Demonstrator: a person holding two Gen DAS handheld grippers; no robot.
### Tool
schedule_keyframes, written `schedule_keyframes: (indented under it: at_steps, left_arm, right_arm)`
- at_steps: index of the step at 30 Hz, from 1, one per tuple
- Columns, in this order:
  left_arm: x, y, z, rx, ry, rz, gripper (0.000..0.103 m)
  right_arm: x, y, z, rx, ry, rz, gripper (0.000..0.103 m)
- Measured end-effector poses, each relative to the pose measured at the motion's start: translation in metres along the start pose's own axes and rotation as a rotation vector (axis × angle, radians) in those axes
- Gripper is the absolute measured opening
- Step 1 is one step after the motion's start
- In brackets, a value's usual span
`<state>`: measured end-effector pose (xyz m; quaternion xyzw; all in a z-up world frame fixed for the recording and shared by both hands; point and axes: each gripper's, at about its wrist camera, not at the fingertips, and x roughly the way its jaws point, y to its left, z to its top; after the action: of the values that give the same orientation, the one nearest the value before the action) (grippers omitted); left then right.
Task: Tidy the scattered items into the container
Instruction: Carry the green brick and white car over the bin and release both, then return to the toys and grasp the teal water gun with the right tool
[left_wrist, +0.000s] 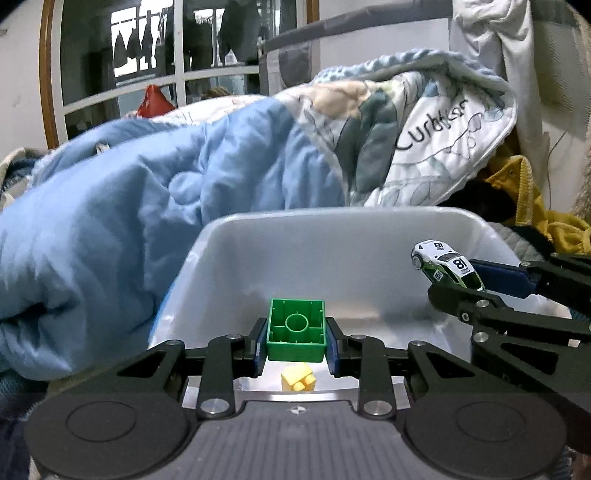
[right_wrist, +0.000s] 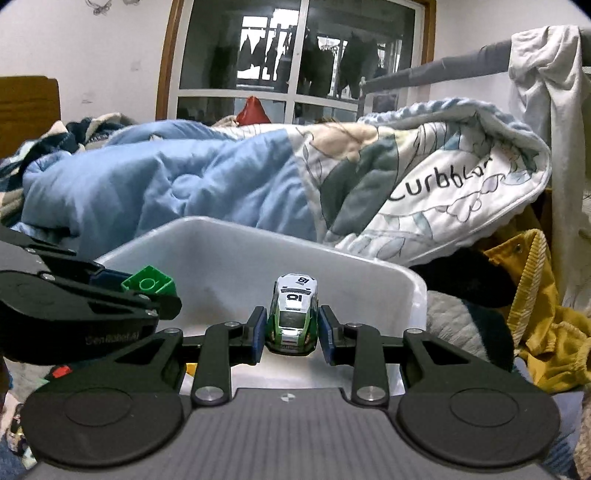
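My left gripper (left_wrist: 296, 341) is shut on a green building brick (left_wrist: 296, 329), hollow underside facing the camera, held over the white plastic bin (left_wrist: 295, 221). A small yellow piece (left_wrist: 298, 380) lies in the bin below it. My right gripper (right_wrist: 292, 334) is shut on a white and green toy car (right_wrist: 293, 314) numbered 81, also held over the bin (right_wrist: 229, 229). In the left wrist view the car (left_wrist: 447, 264) and right gripper (left_wrist: 476, 284) enter from the right. In the right wrist view the brick (right_wrist: 149, 282) and left gripper (right_wrist: 140, 286) enter from the left.
A blue quilt (left_wrist: 129, 206) and a patterned blanket (left_wrist: 406, 129) are heaped behind and left of the bin. Yellow clothing (right_wrist: 539, 302) and dark fabric lie to the right. A window (right_wrist: 295, 55) stands at the back.
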<state>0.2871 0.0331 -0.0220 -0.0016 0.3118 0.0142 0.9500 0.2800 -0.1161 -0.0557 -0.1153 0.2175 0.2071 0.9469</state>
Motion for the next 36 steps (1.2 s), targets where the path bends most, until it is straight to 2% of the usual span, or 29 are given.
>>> schedule_keyframes:
  at_steps: [3, 4, 5, 6, 7, 8, 11, 21, 29, 36]
  left_arm:
    - [0.006, 0.002, 0.000, -0.008, 0.016, -0.003, 0.035]
    - [0.007, 0.003, 0.001, -0.010, 0.021, 0.003, 0.040]
    - [0.007, 0.004, 0.001, -0.015, 0.022, 0.011, 0.050]
    - [0.005, 0.005, 0.001, -0.023, 0.020, 0.017, 0.053]
    - [0.003, 0.007, 0.001, -0.034, 0.015, 0.020, 0.059]
    - [0.000, 0.009, 0.001, -0.045, 0.008, 0.020, 0.060]
    - [-0.011, 0.015, 0.003, -0.059, -0.010, 0.022, 0.061]
    - [-0.064, 0.031, -0.007, -0.088, -0.055, 0.006, 0.062]
    - [-0.100, 0.040, -0.055, -0.019, -0.026, 0.050, 0.065]
    - [-0.126, 0.066, -0.108, -0.094, 0.009, 0.059, 0.065]
  right_arm:
    - [0.007, 0.000, -0.002, 0.003, 0.017, -0.004, 0.034]
    - [0.008, 0.000, -0.002, 0.002, 0.022, -0.007, 0.035]
    - [0.009, 0.000, -0.002, -0.001, 0.026, -0.009, 0.035]
    - [0.008, 0.000, -0.002, -0.005, 0.024, -0.013, 0.037]
    - [0.007, 0.000, -0.001, -0.009, 0.020, -0.019, 0.043]
    - [0.006, 0.001, -0.001, -0.014, 0.015, -0.025, 0.046]
    - [0.001, 0.003, 0.002, -0.030, 0.000, -0.035, 0.057]
    - [-0.029, 0.018, 0.006, -0.059, -0.039, -0.026, 0.070]
    - [-0.056, 0.049, -0.018, -0.083, -0.024, 0.052, 0.071]
    - [-0.066, 0.067, -0.047, -0.012, 0.020, 0.127, 0.073]
